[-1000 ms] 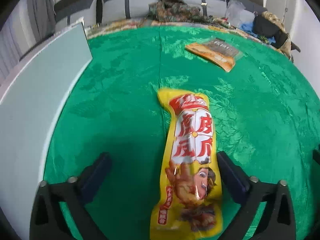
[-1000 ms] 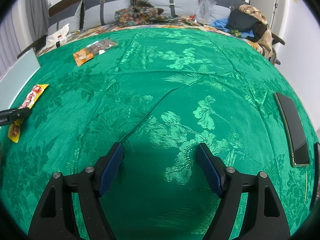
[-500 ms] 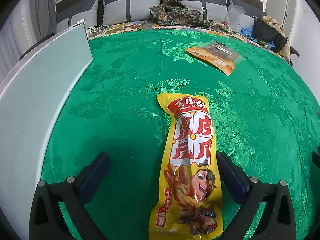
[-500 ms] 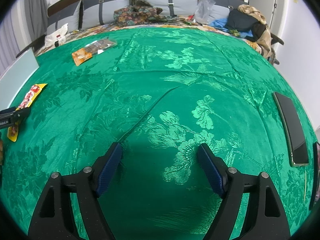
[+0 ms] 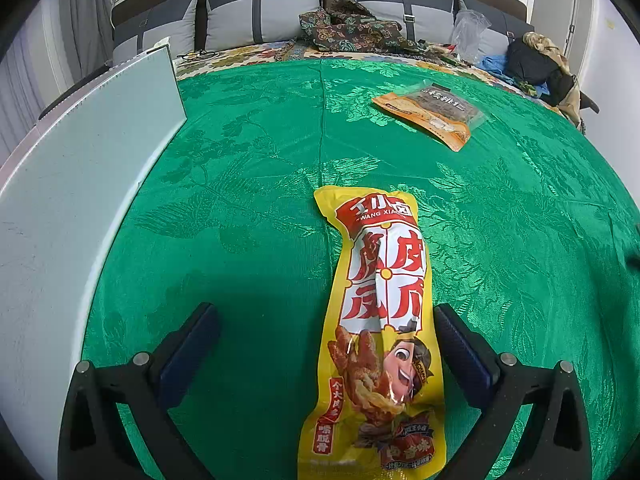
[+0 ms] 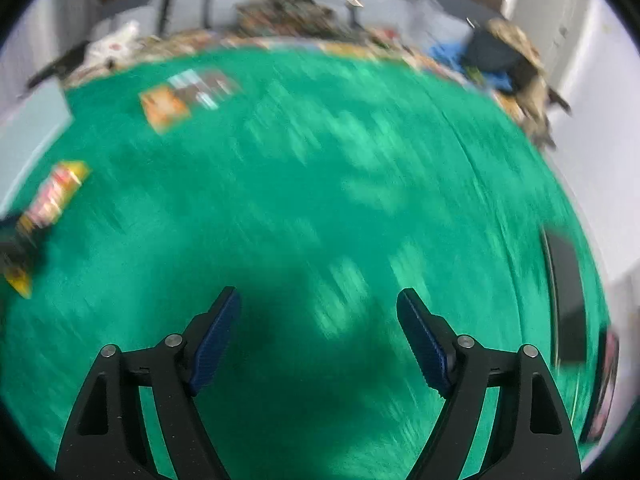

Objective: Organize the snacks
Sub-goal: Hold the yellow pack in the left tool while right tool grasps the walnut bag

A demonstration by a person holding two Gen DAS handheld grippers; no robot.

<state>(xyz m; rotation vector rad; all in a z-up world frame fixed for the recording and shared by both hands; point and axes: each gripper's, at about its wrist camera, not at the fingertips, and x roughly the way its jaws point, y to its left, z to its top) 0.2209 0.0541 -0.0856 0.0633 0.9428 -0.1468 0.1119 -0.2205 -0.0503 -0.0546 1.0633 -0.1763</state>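
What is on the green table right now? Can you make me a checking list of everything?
Surface: green patterned tablecloth, flat, with a centre crease.
Job's things: yellow snack packet lying lengthwise between the left gripper's jaws, close to the right one; orange snack packet farther back, apart from it.
Clutter: pale board along the left edge; dark phone-like slab at the right edge, blurred.
Grippers: left gripper open, not clamping; right gripper open over bare cloth, holding nothing.
Cables: nothing seen.
Surroundings: grey cushions, patterned fabric pile, clear plastic bag, dark bag.
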